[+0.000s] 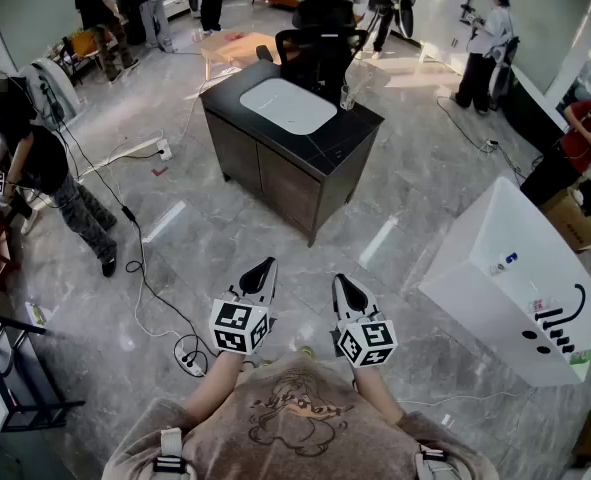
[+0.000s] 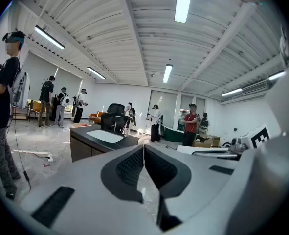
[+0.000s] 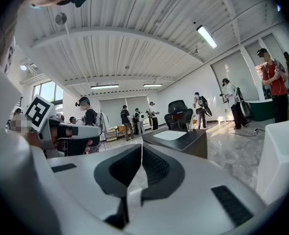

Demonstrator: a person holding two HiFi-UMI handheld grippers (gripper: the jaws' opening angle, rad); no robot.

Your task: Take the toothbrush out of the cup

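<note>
A clear cup [image 1: 348, 96] stands on the right corner of a dark cabinet [image 1: 320, 158] across the floor from me; it is too small to make out a toothbrush in it. A white tray [image 1: 287, 105] lies on the cabinet top. In the right gripper view the same cup [image 3: 187, 127] shows far ahead on the cabinet. My left gripper [image 1: 265, 265] and right gripper [image 1: 343, 282] are held side by side in front of my chest, well short of the cabinet. Both have their jaws together with nothing between them, as the left gripper [image 2: 144, 146] and right gripper [image 3: 142, 145] show close up.
A black office chair [image 1: 320, 33] stands behind the cabinet. A white table [image 1: 495, 268] with small items is at the right. Cables and a power strip [image 1: 162, 149] lie on the marble floor. Several people stand around the room, one [image 1: 45, 168] close at the left.
</note>
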